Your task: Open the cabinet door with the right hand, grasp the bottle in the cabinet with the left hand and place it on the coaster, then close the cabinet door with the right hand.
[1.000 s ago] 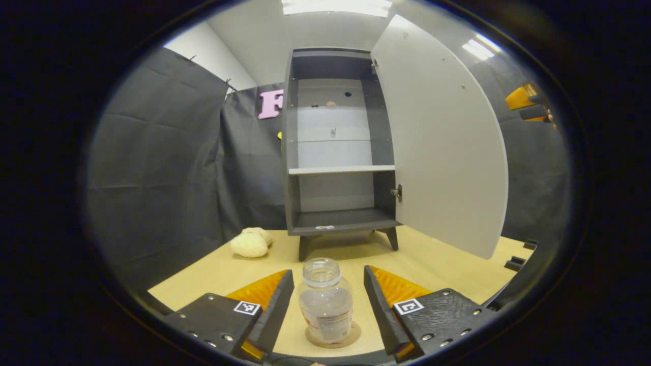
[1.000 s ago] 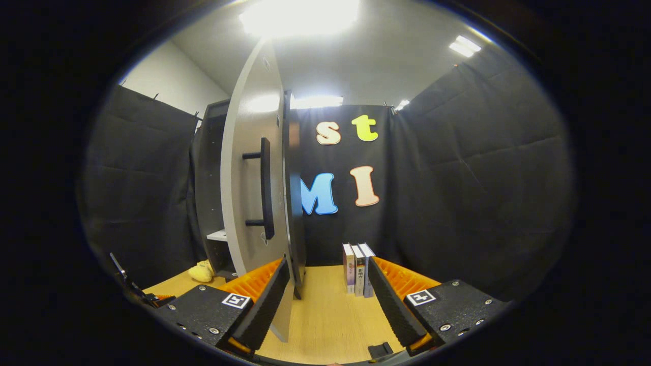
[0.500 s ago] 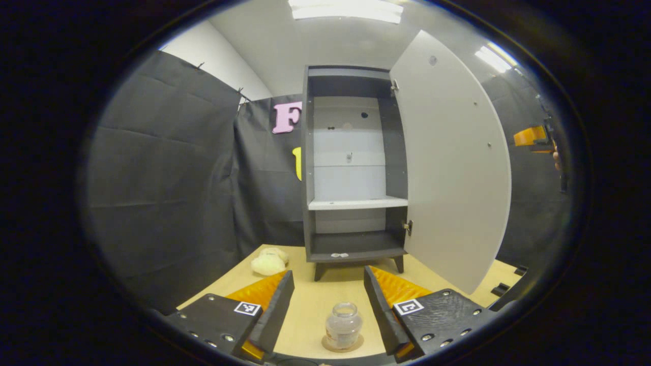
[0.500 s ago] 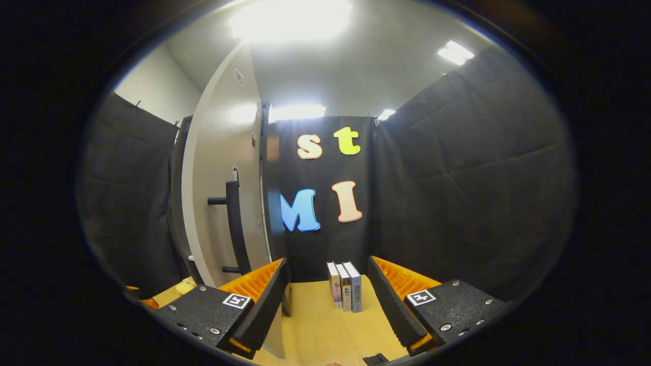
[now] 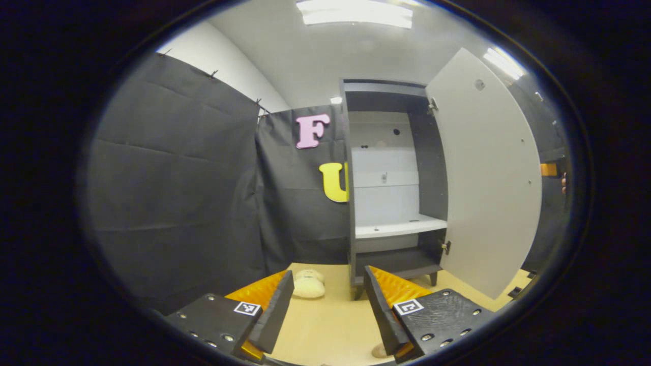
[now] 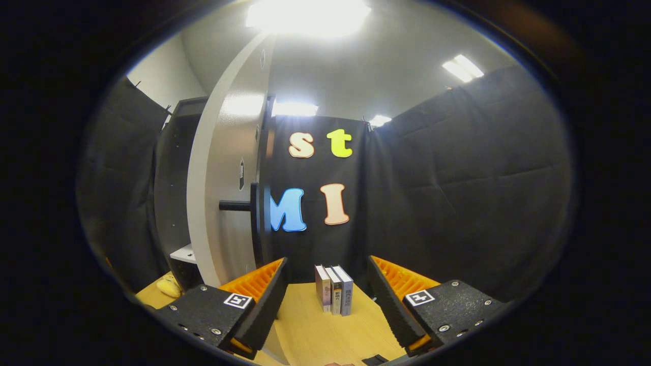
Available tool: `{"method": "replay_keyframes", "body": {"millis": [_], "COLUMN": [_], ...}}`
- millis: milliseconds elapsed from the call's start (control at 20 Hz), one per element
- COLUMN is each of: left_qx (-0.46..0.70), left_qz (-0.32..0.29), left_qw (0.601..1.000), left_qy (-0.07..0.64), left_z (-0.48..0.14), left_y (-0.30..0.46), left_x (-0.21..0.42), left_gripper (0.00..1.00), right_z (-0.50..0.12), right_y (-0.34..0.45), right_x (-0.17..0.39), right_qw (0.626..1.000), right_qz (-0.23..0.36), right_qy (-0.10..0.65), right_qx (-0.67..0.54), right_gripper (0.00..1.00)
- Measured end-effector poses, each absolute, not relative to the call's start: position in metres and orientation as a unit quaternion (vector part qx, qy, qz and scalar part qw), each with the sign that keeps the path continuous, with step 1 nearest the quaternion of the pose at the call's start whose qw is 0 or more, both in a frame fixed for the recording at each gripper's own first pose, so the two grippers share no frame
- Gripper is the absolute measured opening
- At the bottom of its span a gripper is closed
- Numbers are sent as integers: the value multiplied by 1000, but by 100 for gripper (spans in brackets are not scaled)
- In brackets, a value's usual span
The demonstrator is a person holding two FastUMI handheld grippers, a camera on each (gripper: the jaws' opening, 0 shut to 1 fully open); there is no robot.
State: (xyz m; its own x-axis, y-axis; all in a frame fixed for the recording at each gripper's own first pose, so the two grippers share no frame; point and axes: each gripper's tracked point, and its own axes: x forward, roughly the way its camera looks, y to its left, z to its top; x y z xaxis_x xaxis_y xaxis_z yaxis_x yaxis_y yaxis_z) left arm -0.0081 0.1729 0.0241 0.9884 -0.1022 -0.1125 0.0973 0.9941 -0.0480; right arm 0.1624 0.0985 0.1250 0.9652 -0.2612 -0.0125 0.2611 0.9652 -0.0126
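A: What does the left gripper view give, nearest first?

B: The left gripper has its fingers spread wide with nothing between them, above the table. At about five o'clock, right at the inner edge of its right finger, a sliver of the coaster peeks out. Whether the bottle stands there cannot be told; the finger hides that spot.

A: And farther off?

B: A pale plush toy lies on the table at twelve o'clock from the fingers, just left of the cabinet. The cabinet stands at one o'clock, its door swung open to the right. The white shelf and the dark floor below it hold no bottle. At three o'clock, past the door's edge, a bit of the right gripper shows.

A: The right gripper view?

B: The right gripper is also wide apart and empty. Three books stand upright at twelve o'clock against the cloth wall. The door rises edge-on at ten o'clock, its dark handle sticking out toward the right, well apart from the fingers.
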Motion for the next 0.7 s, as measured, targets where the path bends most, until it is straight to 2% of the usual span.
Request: {"method": "replay_keyframes", "body": {"millis": [100,150,300,700], "left_qx": [-18,-20,-31,-41], "left_qz": [-43,-42,-37,-68], "left_qw": [997,998,997,996], "left_qy": [53,53,57,36], "left_z": [24,23,22,30], "left_y": [181,182,184,177], "left_x": [-5,-3,-1,6], "left_gripper": [79,76,79,79], "right_z": [124,124,125,126], "right_y": [104,106,116,159], "right_x": [162,163,159,150], "right_qw": [990,990,989,990], "right_qz": [-140,-142,-149,-141], "right_qy": [9,10,11,1], "right_qx": [-5,-5,-7,-5], "right_gripper": [93,92,92,92]}}
